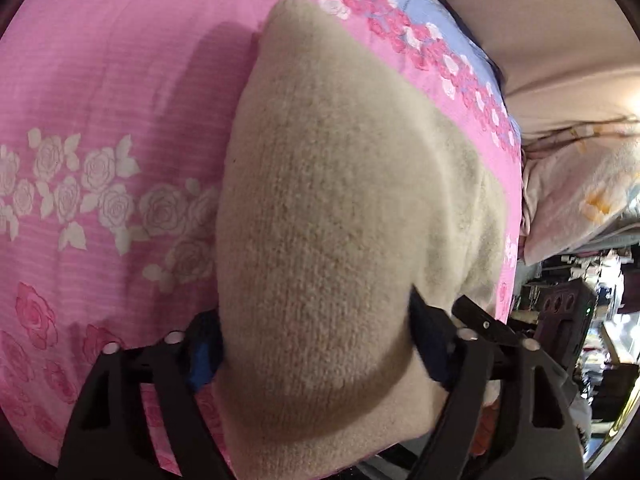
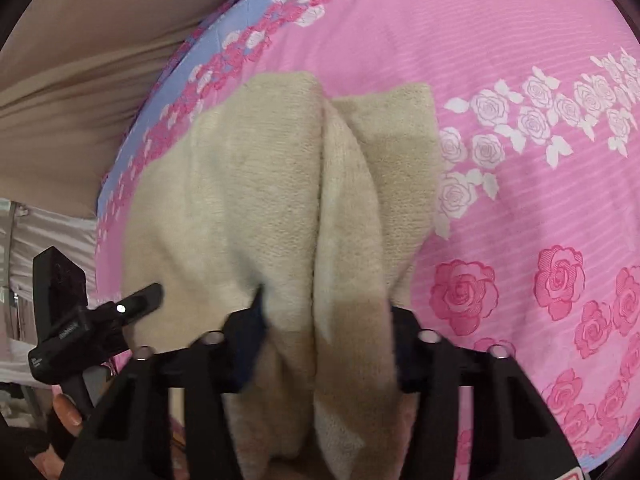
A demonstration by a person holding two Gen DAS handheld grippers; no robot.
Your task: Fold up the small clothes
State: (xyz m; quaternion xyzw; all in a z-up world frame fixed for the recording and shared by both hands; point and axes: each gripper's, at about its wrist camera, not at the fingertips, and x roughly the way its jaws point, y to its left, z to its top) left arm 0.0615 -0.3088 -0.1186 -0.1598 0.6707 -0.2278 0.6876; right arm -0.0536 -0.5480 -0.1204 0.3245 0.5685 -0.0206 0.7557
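A cream knitted garment point(image 1: 320, 184) lies on a pink rose-print bed cover point(image 1: 100, 100). Its near end bulges up between the fingers of my left gripper point(image 1: 316, 332), and both blue pads press against the knit from either side. In the right wrist view the same garment point(image 2: 248, 200) shows folded layers with a raised crease down the middle. My right gripper point(image 2: 326, 320) pinches the bunched near edge of it. Both grippers point steeply down at the bed. The cloth hides the pads' inner faces.
The bed cover has a blue border with roses point(image 1: 432, 36) next to a beige sheet point(image 1: 540, 40). A pale pillow point(image 1: 580, 200) and room clutter lie past the bed's edge. Part of the other gripper point(image 2: 100, 316) and a person's fingers point(image 2: 68, 412) show at lower left.
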